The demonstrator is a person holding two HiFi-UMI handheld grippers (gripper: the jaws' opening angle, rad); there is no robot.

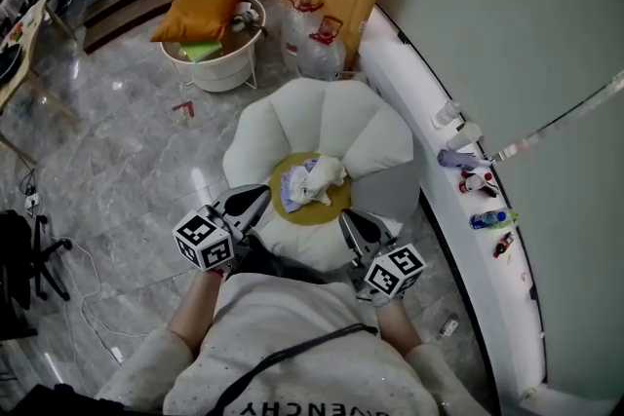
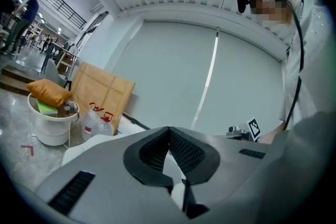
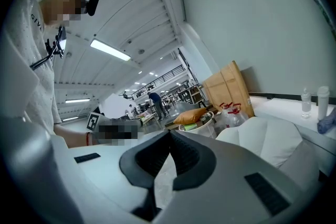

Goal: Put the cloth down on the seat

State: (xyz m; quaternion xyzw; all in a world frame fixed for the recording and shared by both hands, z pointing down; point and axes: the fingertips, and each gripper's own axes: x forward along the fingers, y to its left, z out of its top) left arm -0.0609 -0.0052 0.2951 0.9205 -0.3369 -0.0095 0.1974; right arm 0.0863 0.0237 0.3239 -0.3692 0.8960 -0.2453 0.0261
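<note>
Your crumpled white-and-blue cloth (image 1: 312,181) lies on the round mustard seat (image 1: 324,213) of the white petal-backed armchair (image 1: 366,127), which stands on a glossy grey marble floor (image 1: 127,151). Your left gripper (image 1: 247,202) and right gripper (image 1: 353,230) hover beside it, jaws pressed together, empty.

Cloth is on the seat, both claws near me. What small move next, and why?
Probably just draw both claws clear: the cloth lies crumpled on the yellow seat pad, touching neither the left claw nor the right claw, and both are shut with nothing between them.
</note>
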